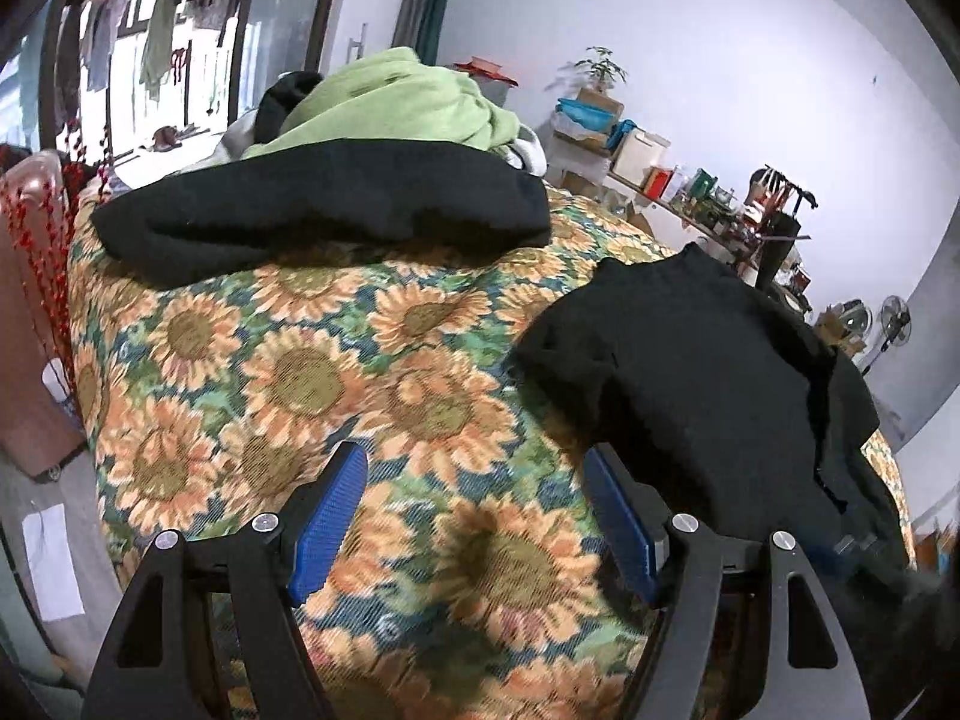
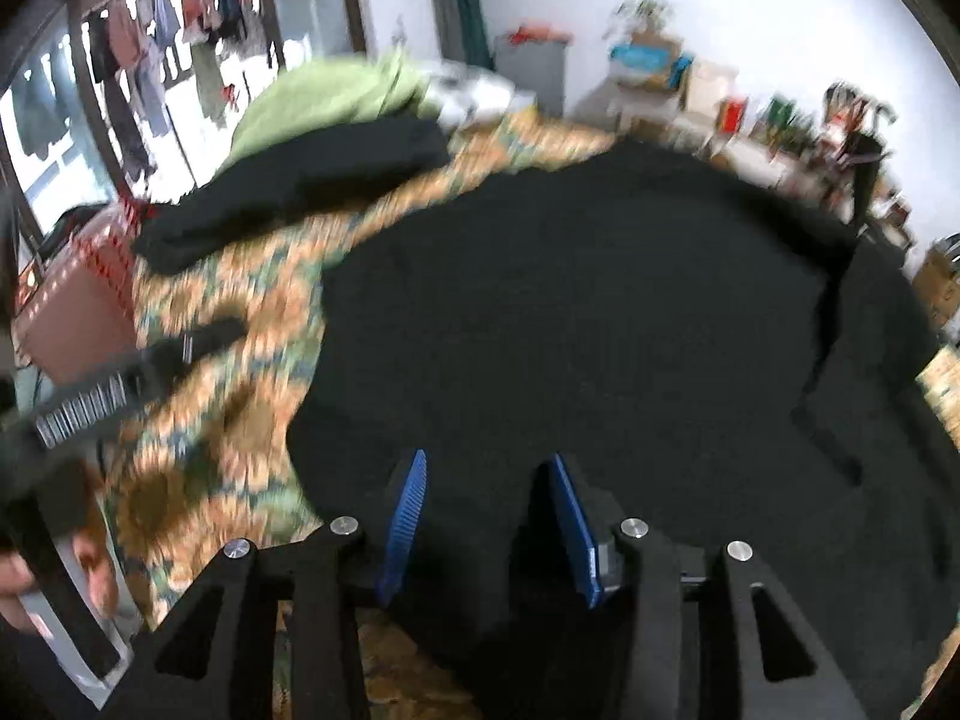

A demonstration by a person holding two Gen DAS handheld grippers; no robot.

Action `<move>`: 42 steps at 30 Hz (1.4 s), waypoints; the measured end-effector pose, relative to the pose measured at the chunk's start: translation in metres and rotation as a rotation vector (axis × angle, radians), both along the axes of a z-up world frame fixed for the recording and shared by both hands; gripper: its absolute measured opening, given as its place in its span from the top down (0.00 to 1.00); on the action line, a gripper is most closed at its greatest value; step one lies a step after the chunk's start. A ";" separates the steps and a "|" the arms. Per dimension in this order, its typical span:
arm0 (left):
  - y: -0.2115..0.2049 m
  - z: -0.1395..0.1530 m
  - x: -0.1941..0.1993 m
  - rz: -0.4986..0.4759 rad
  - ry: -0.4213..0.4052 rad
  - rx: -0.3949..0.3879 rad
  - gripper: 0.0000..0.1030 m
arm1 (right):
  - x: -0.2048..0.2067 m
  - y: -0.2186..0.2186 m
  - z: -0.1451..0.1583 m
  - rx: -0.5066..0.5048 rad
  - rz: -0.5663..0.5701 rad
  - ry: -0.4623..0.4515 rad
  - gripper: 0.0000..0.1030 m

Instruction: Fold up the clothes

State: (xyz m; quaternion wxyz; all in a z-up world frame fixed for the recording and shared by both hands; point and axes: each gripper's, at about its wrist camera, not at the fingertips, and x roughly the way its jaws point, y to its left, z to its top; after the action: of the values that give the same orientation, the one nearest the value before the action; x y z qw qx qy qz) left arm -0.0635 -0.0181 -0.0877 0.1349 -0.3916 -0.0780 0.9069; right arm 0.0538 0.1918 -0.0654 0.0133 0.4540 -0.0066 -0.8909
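A black garment (image 1: 708,372) lies spread on the sunflower-print bed cover (image 1: 312,372), at the right of the left wrist view and filling the middle of the right wrist view (image 2: 588,324). My left gripper (image 1: 474,468) is open and empty over the bare cover, just left of the garment's edge. My right gripper (image 2: 489,468) is open above the garment's near edge, with black cloth between its blue pads (image 2: 405,522). The left gripper also shows at the left of the right wrist view (image 2: 198,336). A folded black garment (image 1: 324,204) lies at the far side.
A light green garment (image 1: 390,102) is piled behind the folded black one, over white clothes. A cluttered shelf (image 1: 708,204) lines the white wall on the right. A pink suitcase (image 1: 24,312) stands left of the bed. Clothes hang outside the window (image 1: 150,18).
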 end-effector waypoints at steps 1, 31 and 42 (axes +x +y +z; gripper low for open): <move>0.001 -0.001 -0.001 -0.003 -0.005 0.003 0.27 | 0.001 -0.005 -0.007 0.009 0.013 -0.010 0.56; -0.022 -0.020 -0.027 0.099 -0.121 0.108 0.35 | 0.017 0.005 0.019 -0.151 0.018 0.090 0.64; 0.028 -0.017 -0.054 -0.138 -0.187 0.174 0.44 | 0.060 -0.040 -0.010 -0.246 0.087 0.036 0.68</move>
State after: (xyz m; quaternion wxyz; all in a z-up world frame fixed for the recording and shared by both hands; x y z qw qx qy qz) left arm -0.1173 0.0099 -0.1044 0.2227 -0.4658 -0.1413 0.8447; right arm 0.1134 0.1519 -0.0754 0.1077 0.4326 -0.0960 -0.8899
